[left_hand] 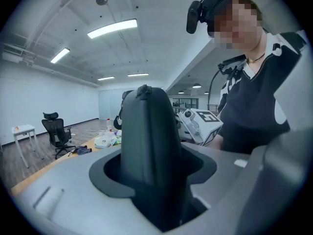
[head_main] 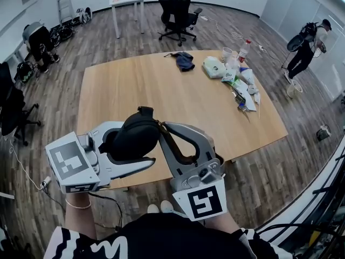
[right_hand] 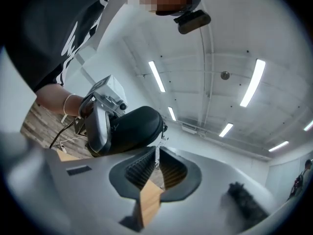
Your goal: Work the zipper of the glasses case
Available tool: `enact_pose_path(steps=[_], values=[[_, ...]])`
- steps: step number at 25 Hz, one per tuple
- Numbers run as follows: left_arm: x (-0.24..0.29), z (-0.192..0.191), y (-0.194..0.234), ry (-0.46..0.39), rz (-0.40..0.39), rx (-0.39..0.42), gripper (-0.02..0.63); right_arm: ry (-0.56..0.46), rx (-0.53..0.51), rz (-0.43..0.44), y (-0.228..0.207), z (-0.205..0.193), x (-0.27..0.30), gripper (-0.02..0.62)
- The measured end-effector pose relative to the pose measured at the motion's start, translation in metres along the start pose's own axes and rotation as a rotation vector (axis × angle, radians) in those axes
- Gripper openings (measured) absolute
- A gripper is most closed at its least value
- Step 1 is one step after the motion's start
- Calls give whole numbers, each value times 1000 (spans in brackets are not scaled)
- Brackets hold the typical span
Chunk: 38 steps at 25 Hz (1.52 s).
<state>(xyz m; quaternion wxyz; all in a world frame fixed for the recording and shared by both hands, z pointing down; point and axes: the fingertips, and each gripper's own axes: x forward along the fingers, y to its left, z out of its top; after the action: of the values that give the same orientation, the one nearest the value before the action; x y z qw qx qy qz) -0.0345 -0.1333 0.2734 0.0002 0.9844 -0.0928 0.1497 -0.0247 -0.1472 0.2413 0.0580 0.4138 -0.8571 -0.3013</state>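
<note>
Gripping the glasses case [head_main: 135, 136] across its width, your left hand-held gripper [left_hand: 154, 170] holds it above the bench's [head_main: 178, 90] near edge, long axis aimed at your right hand-held gripper [right_hand: 156, 163], whose jaws, narrowed to a slit, flank the dangling zipper pull [right_hand: 156, 153].

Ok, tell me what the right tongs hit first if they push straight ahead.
The black glasses case, clamped in the left tongs, sits just beyond the right tongs' tips; its thin zipper pull runs between them. The gap looks short, though depth is hard to judge.
</note>
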Motion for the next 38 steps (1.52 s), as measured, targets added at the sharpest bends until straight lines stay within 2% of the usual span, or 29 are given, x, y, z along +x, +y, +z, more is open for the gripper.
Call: enact_pose_path(steps=[11,15,18,22,26,35,38], values=[[-2,-17,4,44,0,-38,276,-18,-61,0,-2,-1,4,11],[-4,-14,1,62,9,-24,276,-46,-7,-10,-7,4,4,11],[-5,-13,1,70,23,-13,278,-67,42,15,-3,3,3,11],[-5,-12,1,86,23,-2,278,-50,-39,61,7,-1,2,11],[-6,-14,0,125,20,8,278,-41,-129,68,8,1,0,11],[-3,-21,-5,165,-5,9,278,-72,-102,65,-1,7,-7,11],[-2,-24,-8,174,-16,13,278,-72,-128,74,1,6,-10,11]])
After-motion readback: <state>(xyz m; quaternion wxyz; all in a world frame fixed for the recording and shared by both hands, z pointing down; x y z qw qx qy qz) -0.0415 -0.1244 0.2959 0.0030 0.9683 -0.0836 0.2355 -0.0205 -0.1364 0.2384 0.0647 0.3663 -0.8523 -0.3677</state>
